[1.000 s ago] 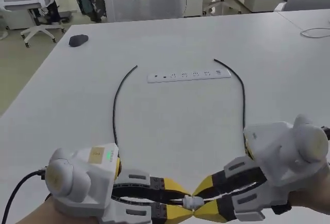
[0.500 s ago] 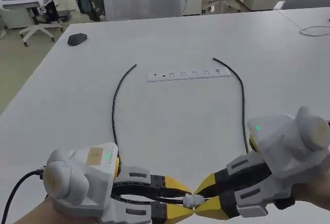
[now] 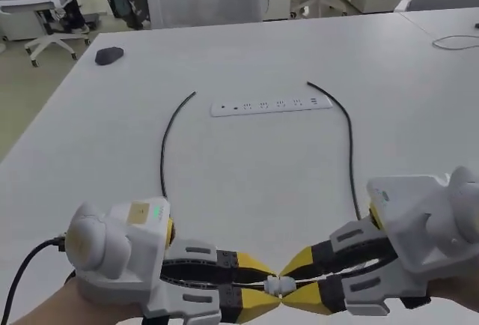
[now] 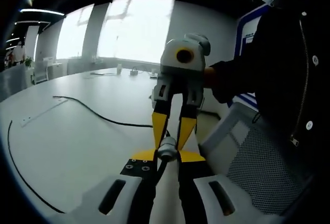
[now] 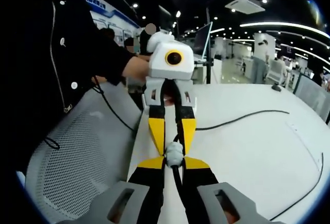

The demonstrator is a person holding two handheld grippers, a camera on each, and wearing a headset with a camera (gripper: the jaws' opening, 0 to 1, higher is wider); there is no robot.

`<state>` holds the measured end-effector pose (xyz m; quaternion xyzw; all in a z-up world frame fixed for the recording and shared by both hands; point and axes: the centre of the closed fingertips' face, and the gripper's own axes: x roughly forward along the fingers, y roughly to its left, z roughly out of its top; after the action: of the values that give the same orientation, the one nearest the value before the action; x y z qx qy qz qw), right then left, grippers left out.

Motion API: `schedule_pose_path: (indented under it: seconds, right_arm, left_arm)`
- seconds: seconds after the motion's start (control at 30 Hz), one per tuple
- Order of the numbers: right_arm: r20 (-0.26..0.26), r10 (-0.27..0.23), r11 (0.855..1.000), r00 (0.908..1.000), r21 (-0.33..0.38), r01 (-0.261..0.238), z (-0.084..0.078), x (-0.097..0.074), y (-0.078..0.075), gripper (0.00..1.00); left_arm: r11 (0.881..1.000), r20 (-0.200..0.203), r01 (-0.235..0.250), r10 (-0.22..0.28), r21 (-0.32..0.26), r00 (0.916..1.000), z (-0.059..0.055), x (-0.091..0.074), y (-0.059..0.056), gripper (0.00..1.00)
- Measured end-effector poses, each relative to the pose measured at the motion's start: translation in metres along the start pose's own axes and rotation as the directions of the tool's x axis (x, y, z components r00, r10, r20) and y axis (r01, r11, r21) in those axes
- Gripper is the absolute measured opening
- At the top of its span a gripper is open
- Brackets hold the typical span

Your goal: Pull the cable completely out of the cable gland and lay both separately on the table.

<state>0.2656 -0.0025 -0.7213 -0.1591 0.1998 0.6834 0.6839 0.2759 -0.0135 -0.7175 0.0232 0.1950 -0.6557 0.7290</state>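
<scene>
**White gland pinched where your two grippers meet**

White plastic and small, the cable gland (image 3: 278, 287) sits low in the head view, at the near edge of the bench (image 3: 247, 183). It is exactly at the place where the yellow tips of your two grippers come nose to nose. Your left gripper (image 3: 263, 289) reaches it from the left and your right gripper (image 3: 293, 287) from the right.

The fingers (image 3: 251, 269) of the left gripper are drawn almost together, with only the gland and the cable between the tips. The fingers of the right gripper are closed in the same narrow way on the other end. In each gripper view the gland lies between that gripper's own two yellow tips. The opposite gripper's tips touch it from the far side, and a short black piece of cable runs back between your own fingers. I cannot tell whether the pads press the gland's body or the cable just beside it.

The black cable (image 3: 349, 153) goes through the gland and leaves it on both sides. It lies on the bench in two long arcs. Its two free ends rest near the two ends of a white power strip (image 3: 271, 105). A dark mouse (image 3: 109, 55) lies well apart, at the far left of the bench.
</scene>
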Motion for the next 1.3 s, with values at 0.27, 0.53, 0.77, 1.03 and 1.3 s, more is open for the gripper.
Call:
schedule_pose_path:
  seconds: [0.27, 0.53, 0.77, 1.03, 1.3]
  right_arm:
    - [-0.042, -0.06, 0.982, 0.9973, -0.18, 0.052, -0.002, 0.002, -0.004, 0.06]
    - [-0.04, -0.123, 0.921, 0.9916, -0.377, 0.099, 0.0, 0.002, -0.008, 0.07]
    - [-0.002, -0.028, 0.999, 0.9996, 0.042, 0.028, 0.005, -0.005, -0.011, 0.1]
    - [0.072, 0.064, 0.937, 0.9954, 0.34, -0.085, 0.007, -0.007, -0.008, 0.13]
    - [0.098, 0.069, 0.923, 0.9928, 0.37, -0.1, 0.009, -0.009, -0.01, 0.09]
  left_arm:
    - [0.993, 0.002, -0.016, 0.017, -0.113, 0.9999, -0.001, 0.0, 0.005, 0.15]
    - [0.981, 0.018, -0.03, 0.034, -0.192, 0.9993, 0.0, -0.003, 0.011, 0.15]
    - [0.999, 0.032, -0.03, 0.03, 0.013, 0.9991, 0.005, -0.002, 0.005, 0.15]
    - [0.994, 0.022, -0.023, 0.021, 0.106, 0.9995, 0.008, -0.004, 0.002, 0.15]
    - [0.991, 0.028, -0.027, 0.023, 0.13, 0.9993, 0.01, -0.005, 0.001, 0.15]
